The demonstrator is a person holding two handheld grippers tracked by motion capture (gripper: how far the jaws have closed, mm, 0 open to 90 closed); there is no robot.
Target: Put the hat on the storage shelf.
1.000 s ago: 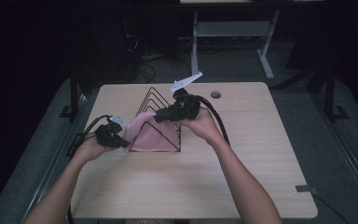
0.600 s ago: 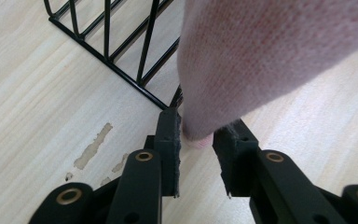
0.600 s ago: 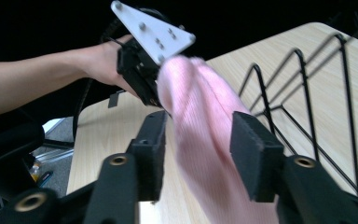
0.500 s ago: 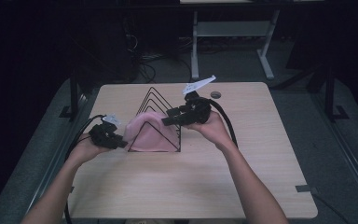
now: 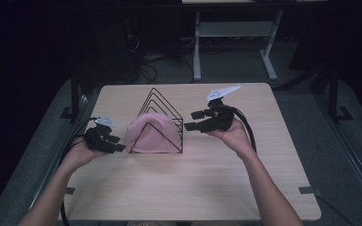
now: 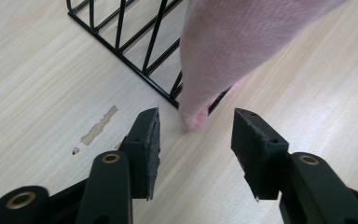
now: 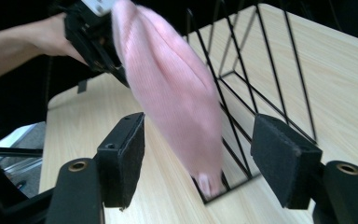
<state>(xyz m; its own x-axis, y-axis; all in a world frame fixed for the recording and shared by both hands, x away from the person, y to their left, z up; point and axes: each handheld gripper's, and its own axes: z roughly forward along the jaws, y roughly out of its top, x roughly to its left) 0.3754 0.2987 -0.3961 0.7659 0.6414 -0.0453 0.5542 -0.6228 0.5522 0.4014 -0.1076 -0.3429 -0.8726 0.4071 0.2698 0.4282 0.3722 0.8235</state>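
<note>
The high view is looking forward and down from above the person's side, taking in the whole table (image 5: pixel 193 188) from far off. The left gripper view is sitting very close to the tabletop, looking down along its own jaws at the wire rack (image 6: pixel 121 42) and the pink cloth (image 6: pixel 233 51). The right gripper view is looking across the table, close up, at the same rack (image 7: pixel 261 84) and cloth (image 7: pixel 172 93) from the other side.

We see a wire rack (image 5: pixel 162 113) at the table's (image 5: pixel 193 188) middle with a knit cloth (image 5: pixel 151 134) draped over its near end, the left gripper (image 5: pixel 115 143) just left of it, the right gripper (image 5: pixel 191 121) just right.
</note>
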